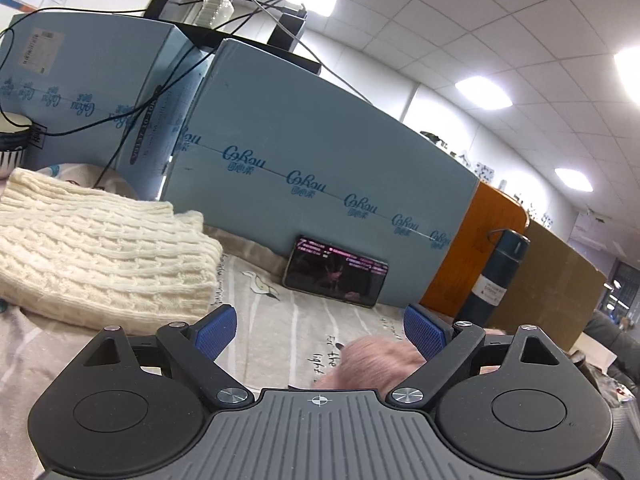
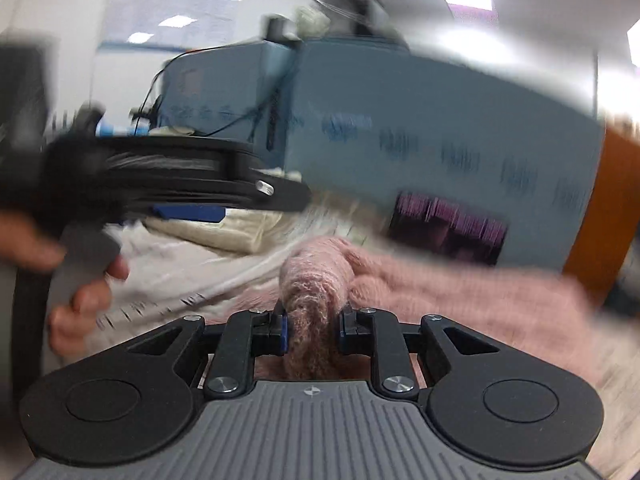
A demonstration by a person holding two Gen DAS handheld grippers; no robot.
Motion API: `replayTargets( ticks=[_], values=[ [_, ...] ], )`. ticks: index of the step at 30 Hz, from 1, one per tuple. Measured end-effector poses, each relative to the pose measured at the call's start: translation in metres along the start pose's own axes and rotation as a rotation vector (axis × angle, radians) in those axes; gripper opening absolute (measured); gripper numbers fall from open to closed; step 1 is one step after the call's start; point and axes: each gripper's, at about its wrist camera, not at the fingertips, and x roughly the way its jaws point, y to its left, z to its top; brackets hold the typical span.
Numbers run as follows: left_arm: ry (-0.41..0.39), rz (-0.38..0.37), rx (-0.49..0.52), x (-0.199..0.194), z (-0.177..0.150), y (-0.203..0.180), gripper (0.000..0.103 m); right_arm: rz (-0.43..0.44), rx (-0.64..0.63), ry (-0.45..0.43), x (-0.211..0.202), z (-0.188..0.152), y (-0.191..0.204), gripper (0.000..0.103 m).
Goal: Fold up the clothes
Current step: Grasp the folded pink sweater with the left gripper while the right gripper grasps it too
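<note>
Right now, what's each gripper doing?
Left gripper: open, holding nothing.
Right gripper: closed on a bunch of the pink sweater.

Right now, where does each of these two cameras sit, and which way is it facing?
Left wrist: on the left hand-held gripper, facing along its open blue fingers over the printed sheet toward the cream sweater, phone and blue boards.
Right wrist: on the right hand-held gripper, clamped on the pink sweater; blurred, it shows the person's left hand holding the other gripper.
Shared: pink sweater, cream sweater, phone, blue boards.
</note>
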Motion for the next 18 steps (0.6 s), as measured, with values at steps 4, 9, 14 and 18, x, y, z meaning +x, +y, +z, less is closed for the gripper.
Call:
replayTargets(
  ticks=[4, 9, 14, 18],
  values=[
    [0.003, -0.017, -0.014, 0.000, -0.001, 0.002, 0.093, 0.131, 0.180, 0.014, 0.008, -0.008, -0.017, 0.038],
    [-0.026, -0.056, -0.092, -0.005, 0.002, 0.016, 0.093, 0.306, 0.255, -0.098, -0.035, 0.006, -0.029, 0.088],
    [0.046, -0.218, -0.192, -0.002, 0.002, 0.015, 0.092, 0.238, 0.343, -0.226, -0.082, 0.005, -0.067, 0.090],
    [0.189, -0.329, -0.108, 0.010, -0.007, -0.022, 0.091, 0.115, 0.500, -0.226, -0.094, -0.009, -0.110, 0.090]
  ],
)
